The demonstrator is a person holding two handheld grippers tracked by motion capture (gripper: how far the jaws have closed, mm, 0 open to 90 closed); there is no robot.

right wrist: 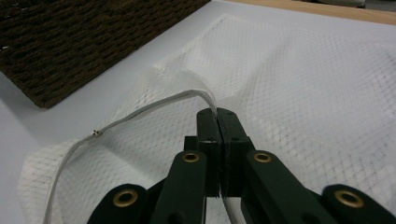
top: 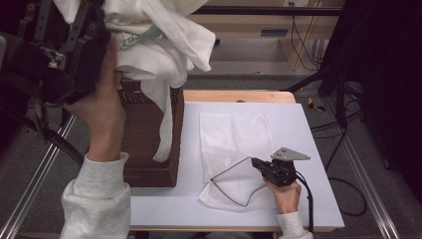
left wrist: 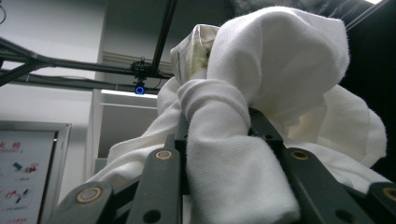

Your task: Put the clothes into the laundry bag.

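My left gripper [top: 97,12] is raised high at the top left, shut on a bunched white cloth [top: 154,45]. The cloth's long tail hangs down over a brown wicker basket [top: 144,144]. In the left gripper view the cloth [left wrist: 280,70] bulges out between and above the jaws of the left gripper [left wrist: 217,133]. A white mesh bag [top: 234,134] lies flat on the white table [top: 308,199]. My right gripper [top: 255,162] rests low on it, shut on the bag's zipper edge [right wrist: 140,112], which lifts in an arc from the right gripper's [right wrist: 217,114] tips.
The basket [right wrist: 70,42] stands at the table's left edge, close beside the mesh bag [right wrist: 303,93]. Metal frame rails run along both sides of the table, and cables lie on the floor to the right.
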